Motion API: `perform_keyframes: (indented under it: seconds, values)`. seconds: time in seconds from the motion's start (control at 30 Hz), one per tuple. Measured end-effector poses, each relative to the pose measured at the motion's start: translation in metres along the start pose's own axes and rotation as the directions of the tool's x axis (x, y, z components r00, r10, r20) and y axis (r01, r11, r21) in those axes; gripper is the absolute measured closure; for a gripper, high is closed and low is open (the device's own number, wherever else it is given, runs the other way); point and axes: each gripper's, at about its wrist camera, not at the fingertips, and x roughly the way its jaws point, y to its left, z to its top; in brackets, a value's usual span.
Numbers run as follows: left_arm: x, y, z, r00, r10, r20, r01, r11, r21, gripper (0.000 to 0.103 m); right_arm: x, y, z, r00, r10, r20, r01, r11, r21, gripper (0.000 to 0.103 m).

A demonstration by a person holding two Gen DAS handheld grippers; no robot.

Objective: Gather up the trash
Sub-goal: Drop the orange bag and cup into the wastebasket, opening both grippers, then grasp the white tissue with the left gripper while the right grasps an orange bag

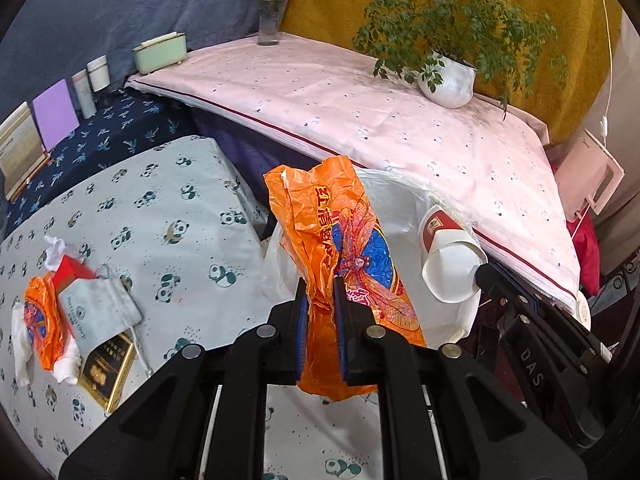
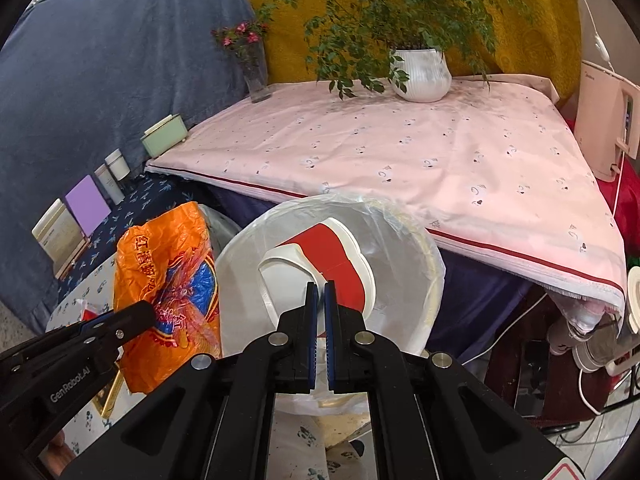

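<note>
Orange plastic wrapper (image 1: pixel 340 264), crumpled, is pinched near its lower end by the left claw (image 1: pixel 320 320), jaws nearly closed on the film; its long axis runs up and away from the claw, free end pointing to the far side. It hangs at the near-left rim of the white lined bin (image 2: pixel 400 216), not yet over the opening as far as I can judge. Red-and-white paper cup (image 2: pixel 320 264) is held by its rim wall in the right claw (image 2: pixel 320 300), jaws fully closed on it; mouth faces near-left, base points far-right, and it sits over the bin's opening. The right claw is the nearer to the drop. More litter (image 1: pixel 44 320) lies on the panda-print cloth (image 1: pixel 160 208), left, well apart from both claws.
</note>
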Motion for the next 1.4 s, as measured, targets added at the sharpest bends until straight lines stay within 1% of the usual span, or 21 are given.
perform_keyframes:
  seconds: [0.07, 0.17, 0.2, 0.23, 0.27, 0.3, 0.33, 0.43, 0.6, 0.67, 0.73, 0.83, 0.9, 0.97, 1.0, 1.07, 1.23, 1.4]
  values:
    - [0.006, -0.003, 0.003, 1.000, -0.004, -0.004, 0.004, 1.000, 0.006, 0.091, 0.004, -0.003, 0.001, 1.000, -0.001, -0.003, 0.001, 1.000, 0.008, 0.099]
    - [0.013, -0.005, 0.007, 1.000, -0.018, -0.004, 0.018, 1.000, 0.008, 0.087, 0.009, -0.005, 0.002, 1.000, 0.005, -0.009, -0.005, 1.000, 0.017, 0.099]
    - [0.015, -0.006, 0.007, 1.000, -0.019, -0.003, 0.019, 1.000, 0.011, 0.082, 0.011, -0.006, 0.003, 1.000, 0.008, -0.011, -0.007, 1.000, 0.020, 0.099]
    - [0.017, -0.007, 0.008, 1.000, -0.008, 0.002, 0.008, 1.000, 0.014, 0.075, 0.014, -0.006, 0.003, 1.000, 0.011, -0.013, -0.011, 1.000, 0.024, 0.099]
    - [0.019, -0.007, 0.009, 1.000, -0.001, 0.007, 0.001, 1.000, 0.016, 0.071, 0.015, -0.006, 0.004, 1.000, 0.013, -0.013, -0.013, 1.000, 0.025, 0.099]
    - [0.020, -0.007, 0.009, 1.000, 0.000, 0.012, 0.000, 1.000, 0.015, 0.064, 0.017, -0.005, 0.004, 1.000, 0.012, -0.012, -0.011, 1.000, 0.026, 0.098]
    - [0.021, -0.007, 0.009, 1.000, 0.003, 0.019, -0.003, 1.000, 0.012, 0.058, 0.018, -0.005, 0.005, 1.000, 0.012, -0.010, -0.012, 1.000, 0.027, 0.095]
    - [0.021, -0.004, 0.009, 0.999, 0.016, 0.034, -0.016, 1.000, 0.003, 0.048, 0.018, -0.004, 0.006, 1.000, 0.015, -0.006, -0.015, 0.999, 0.031, 0.094]
    - [0.018, 0.004, 0.009, 0.998, 0.036, 0.042, -0.036, 0.999, -0.005, 0.047, 0.015, -0.001, 0.007, 1.000, 0.019, 0.000, -0.019, 0.999, 0.031, 0.093]
    - [0.015, 0.008, 0.008, 0.998, 0.043, 0.046, -0.042, 0.999, -0.012, 0.047, 0.012, 0.000, 0.007, 1.000, 0.022, 0.002, -0.022, 0.999, 0.032, 0.087]
    - [0.011, 0.012, 0.007, 0.997, 0.052, 0.051, -0.051, 0.998, -0.021, 0.047, 0.009, 0.003, 0.007, 1.000, 0.023, 0.007, -0.023, 0.999, 0.029, 0.083]
    - [0.003, 0.019, 0.004, 0.996, 0.071, 0.063, -0.069, 0.997, -0.032, 0.046, 0.003, 0.010, 0.007, 0.999, 0.030, 0.013, -0.030, 0.999, 0.017, 0.081]
    - [-0.002, 0.026, 0.001, 0.994, 0.084, 0.068, -0.081, 0.996, -0.046, 0.046, -0.001, 0.015, 0.007, 0.999, 0.033, 0.020, -0.034, 0.999, 0.009, 0.075]
    - [-0.008, 0.033, -0.002, 0.993, 0.096, 0.072, -0.091, 0.994, -0.064, 0.043, -0.006, 0.022, 0.007, 0.999, 0.037, 0.029, -0.037, 0.999, -0.003, 0.066]
    - [-0.010, 0.037, -0.003, 0.992, 0.103, 0.074, -0.098, 0.993, -0.072, 0.041, -0.009, 0.025, 0.007, 0.999, 0.039, 0.035, -0.039, 0.999, -0.008, 0.064]
    - [-0.018, 0.048, -0.007, 0.989, 0.121, 0.082, -0.114, 0.989, -0.092, 0.040, -0.013, 0.033, 0.006, 0.998, 0.049, 0.041, -0.048, 0.999, -0.017, 0.060]
    - [-0.034, 0.076, -0.017, 0.982, 0.167, 0.090, -0.153, 0.977, -0.146, 0.036, -0.021, 0.056, 0.003, 0.996, 0.075, 0.040, -0.073, 0.996, -0.055, 0.058]
    - [-0.049, 0.109, -0.029, 0.974, 0.208, 0.085, -0.186, 0.959, -0.212, 0.036, -0.027, 0.085, -0.004, 0.993, 0.111, 0.032, -0.107, 0.989, -0.104, 0.057]
